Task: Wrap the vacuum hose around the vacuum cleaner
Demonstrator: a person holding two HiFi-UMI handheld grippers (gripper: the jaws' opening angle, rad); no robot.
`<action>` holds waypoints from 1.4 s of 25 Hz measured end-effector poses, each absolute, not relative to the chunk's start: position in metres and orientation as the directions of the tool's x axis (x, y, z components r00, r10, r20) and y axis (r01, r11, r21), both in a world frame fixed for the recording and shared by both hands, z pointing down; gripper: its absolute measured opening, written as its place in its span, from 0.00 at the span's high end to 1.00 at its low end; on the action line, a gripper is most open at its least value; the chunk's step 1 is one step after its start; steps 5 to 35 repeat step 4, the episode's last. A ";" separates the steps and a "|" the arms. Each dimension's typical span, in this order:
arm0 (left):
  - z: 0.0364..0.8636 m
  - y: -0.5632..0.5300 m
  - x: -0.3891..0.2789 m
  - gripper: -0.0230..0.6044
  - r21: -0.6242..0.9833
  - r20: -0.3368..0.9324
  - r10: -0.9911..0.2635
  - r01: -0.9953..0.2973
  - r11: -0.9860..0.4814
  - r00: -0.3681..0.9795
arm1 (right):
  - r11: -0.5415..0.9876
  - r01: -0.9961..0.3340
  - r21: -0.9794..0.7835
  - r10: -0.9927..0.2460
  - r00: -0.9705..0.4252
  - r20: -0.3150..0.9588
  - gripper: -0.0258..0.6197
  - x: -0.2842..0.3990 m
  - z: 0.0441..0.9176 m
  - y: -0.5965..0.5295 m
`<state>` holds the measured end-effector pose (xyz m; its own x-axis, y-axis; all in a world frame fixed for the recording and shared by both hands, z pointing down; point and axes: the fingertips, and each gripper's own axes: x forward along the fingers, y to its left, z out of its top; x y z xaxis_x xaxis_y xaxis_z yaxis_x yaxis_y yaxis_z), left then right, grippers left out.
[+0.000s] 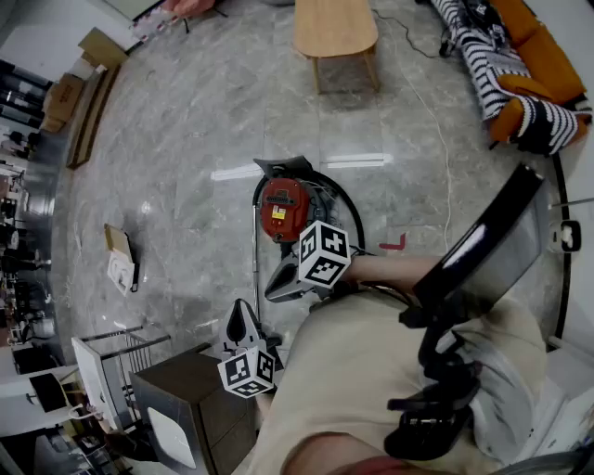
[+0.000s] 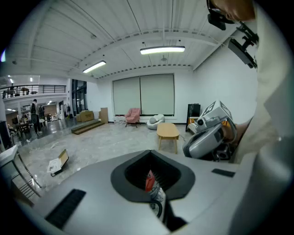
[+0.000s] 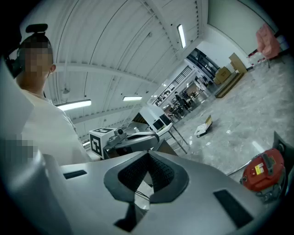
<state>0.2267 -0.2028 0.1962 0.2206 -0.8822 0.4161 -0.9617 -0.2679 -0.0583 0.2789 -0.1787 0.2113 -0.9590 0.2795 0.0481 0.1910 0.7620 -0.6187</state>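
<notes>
On the marble floor just ahead of the person, the red vacuum (image 1: 283, 210) sits near the middle of the head view. Its black hose (image 1: 348, 202) arcs round it from about 12 to 4 o'clock; how closely the hose hugs the body cannot be told.

The right gripper (image 1: 278, 284) hangs at 6 o'clock of the vacuum, just below it in that view and apart from it. Its jaws are pressed together with nothing between them. In the right gripper view the vacuum shows low at 4 o'clock, off the line of the jaws.

The left gripper (image 1: 243, 325) is at 7 o'clock of the vacuum, farther from it than the right one, just above a dark cabinet (image 1: 190, 401). Its jaws are likewise closed tight and hold nothing. In the left gripper view a sliver of the red vacuum shows through the notch above them. Neither gripper touches the vacuum or hose.

A wooden table (image 1: 334, 28) stands at 12 o'clock, well apart. A sofa (image 1: 548, 56) with a striped blanket (image 1: 483, 56) is at 2 o'clock. An open box (image 1: 119, 262) lies on the floor at 9 o'clock.
</notes>
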 end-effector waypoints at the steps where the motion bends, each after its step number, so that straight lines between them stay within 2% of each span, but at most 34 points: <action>1: 0.197 -0.202 0.233 0.95 -0.060 0.423 -0.881 -0.963 -0.263 0.214 | 0.757 0.197 -0.623 0.287 -0.957 0.046 0.96 0.286 0.212 -0.178; 4: 0.198 -0.203 0.250 0.95 -0.069 0.438 -0.876 -0.965 -0.254 0.199 | 0.740 0.214 -0.638 0.312 -0.949 0.043 0.96 0.305 0.217 -0.176; 35: 0.198 -0.203 0.250 0.95 -0.069 0.438 -0.876 -0.965 -0.254 0.199 | 0.740 0.214 -0.638 0.312 -0.949 0.043 0.96 0.305 0.217 -0.176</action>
